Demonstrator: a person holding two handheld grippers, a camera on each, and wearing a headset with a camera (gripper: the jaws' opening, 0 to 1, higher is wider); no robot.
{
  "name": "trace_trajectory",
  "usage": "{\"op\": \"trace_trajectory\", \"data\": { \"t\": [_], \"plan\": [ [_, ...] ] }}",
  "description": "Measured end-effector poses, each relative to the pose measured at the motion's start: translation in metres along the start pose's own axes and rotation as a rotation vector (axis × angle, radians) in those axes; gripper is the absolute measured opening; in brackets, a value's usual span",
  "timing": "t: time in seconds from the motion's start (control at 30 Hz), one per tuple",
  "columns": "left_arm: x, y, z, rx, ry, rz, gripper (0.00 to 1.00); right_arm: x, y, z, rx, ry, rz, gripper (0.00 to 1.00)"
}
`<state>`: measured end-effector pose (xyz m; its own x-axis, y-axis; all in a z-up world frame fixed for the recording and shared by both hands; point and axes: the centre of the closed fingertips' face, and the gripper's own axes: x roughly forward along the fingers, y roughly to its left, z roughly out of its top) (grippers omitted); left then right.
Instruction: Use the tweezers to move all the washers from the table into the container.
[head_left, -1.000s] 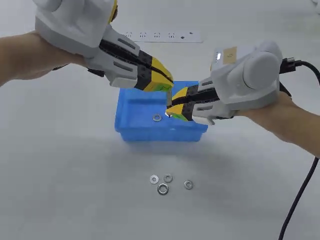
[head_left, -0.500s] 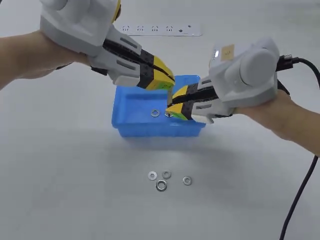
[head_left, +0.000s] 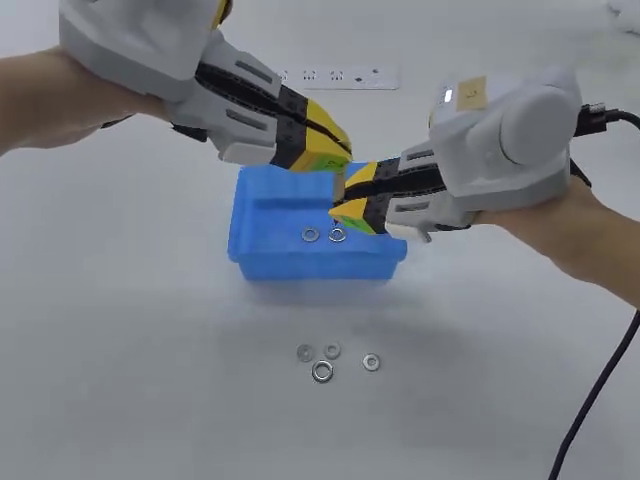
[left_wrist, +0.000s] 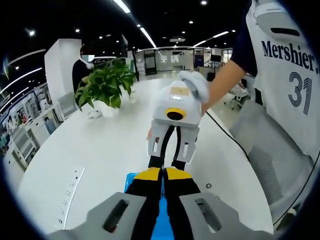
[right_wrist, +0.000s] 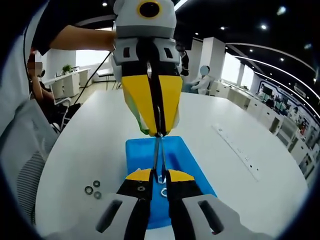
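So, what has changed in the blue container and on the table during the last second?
A second small metal washer left the tip of the thin metal tweezers and now lies in the blue plastic container beside the first washer. Unchanged: four washers on the white table; the left gripper and right gripper over the container, jaws shut on the tweezers.

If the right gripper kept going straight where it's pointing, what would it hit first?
Probably the left gripper, whose yellow tips face it just ahead along the tweezers, above the blue container; depth is uncertain.
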<state>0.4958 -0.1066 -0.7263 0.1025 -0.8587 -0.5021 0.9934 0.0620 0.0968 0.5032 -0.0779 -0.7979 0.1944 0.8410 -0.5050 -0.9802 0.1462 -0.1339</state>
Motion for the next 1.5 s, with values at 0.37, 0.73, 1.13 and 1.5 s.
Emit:
{"op": "trace_trajectory", "data": {
  "t": [0.37, 0.73, 1.13, 1.5],
  "plan": [
    [-0.017, -0.025, 0.02, 0.001, -0.015, 0.015, 0.05, -0.021, 0.032, 0.028, -0.024, -0.038, 0.014, 0.11],
    [-0.018, -0.072, 0.017, -0.058, -0.034, 0.011, 0.05, -0.025, 0.082, 0.024, -0.03, -0.027, 0.073, 0.11],
    [-0.009, -0.126, 0.013, -0.154, -0.057, 0.016, 0.05, -0.023, 0.123, 0.004, -0.012, -0.004, 0.125, 0.11],
    [-0.004, -0.138, -0.01, -0.223, -0.069, 0.008, 0.05, -0.016, 0.143, -0.015, 0.001, 0.021, 0.146, 0.11]
  ]
}}
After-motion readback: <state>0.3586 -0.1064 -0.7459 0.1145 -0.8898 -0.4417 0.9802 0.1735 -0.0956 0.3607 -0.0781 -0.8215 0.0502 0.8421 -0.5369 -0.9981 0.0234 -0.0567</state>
